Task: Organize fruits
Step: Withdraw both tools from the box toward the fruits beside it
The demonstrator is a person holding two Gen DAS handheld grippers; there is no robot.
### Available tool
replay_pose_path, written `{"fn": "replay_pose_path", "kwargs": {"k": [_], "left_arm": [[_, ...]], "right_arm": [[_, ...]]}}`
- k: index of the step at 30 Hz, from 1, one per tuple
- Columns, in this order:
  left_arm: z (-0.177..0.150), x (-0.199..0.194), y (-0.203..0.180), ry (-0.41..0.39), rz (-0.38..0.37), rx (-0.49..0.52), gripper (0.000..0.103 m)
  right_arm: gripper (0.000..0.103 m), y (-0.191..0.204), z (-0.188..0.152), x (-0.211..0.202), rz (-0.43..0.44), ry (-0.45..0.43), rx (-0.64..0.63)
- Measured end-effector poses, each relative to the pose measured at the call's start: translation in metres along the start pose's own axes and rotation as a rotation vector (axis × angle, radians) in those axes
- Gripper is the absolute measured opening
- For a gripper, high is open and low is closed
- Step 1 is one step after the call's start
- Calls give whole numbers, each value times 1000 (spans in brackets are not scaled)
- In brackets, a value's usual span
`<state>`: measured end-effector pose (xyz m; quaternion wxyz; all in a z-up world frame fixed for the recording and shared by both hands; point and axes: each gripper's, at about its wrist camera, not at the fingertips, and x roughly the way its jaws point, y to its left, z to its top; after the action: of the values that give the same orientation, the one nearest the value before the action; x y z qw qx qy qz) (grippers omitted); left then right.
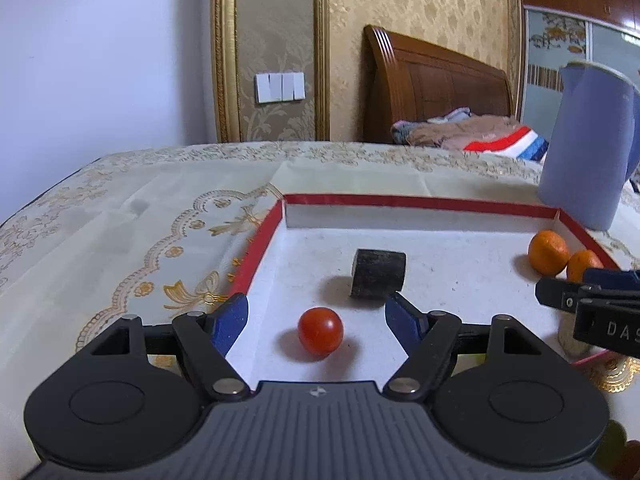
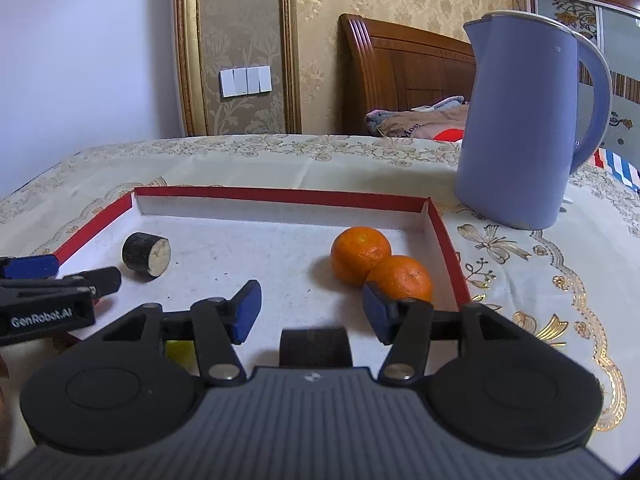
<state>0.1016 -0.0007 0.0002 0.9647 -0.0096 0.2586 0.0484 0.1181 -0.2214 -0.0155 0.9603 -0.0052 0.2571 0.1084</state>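
The left gripper (image 1: 316, 322) stands wide around a loose tomato (image 1: 320, 331) in the red-rimmed tray (image 1: 420, 201). The right gripper (image 2: 310, 310) is open, empty; oranges (image 2: 361, 255) at one o'clock. Back both out straight, without nudging fruit.

A home bedroom: carved wooden headboard (image 1: 436, 92), rumpled bedding (image 1: 472, 134), patterned wallpaper (image 1: 420, 8), embroidered tablecloth (image 1: 132, 240).

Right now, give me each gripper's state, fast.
Left gripper: open, the tomato lying loose between its fingers.
Right gripper: open, holding nothing.
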Motion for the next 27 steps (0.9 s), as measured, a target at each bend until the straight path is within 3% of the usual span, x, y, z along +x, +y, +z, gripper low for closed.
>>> {"fn": "replay_pose_path", "kwargs": {"k": [2,7,10,16,27], "left_arm": [[-1,-5,3,-12,-3,-11,76],[-5,-18,6,-39,-22,-22,76],[-7,-28,9,-64,-26,-29,79],[-15,-47,18,-74,-73,-70,82],[-40,-81,7,-50,-170,9,82]], "right_arm": [[66,-1,-1,-3,-6,-13,10],[67,-3,-3,-7,-16,-33,18],[79,-6,-6,-13,-23,-48,35],[85,-14,-18,-44,-16,-112,66],[89,-44,-38,-78,-3,-143,188]]}}
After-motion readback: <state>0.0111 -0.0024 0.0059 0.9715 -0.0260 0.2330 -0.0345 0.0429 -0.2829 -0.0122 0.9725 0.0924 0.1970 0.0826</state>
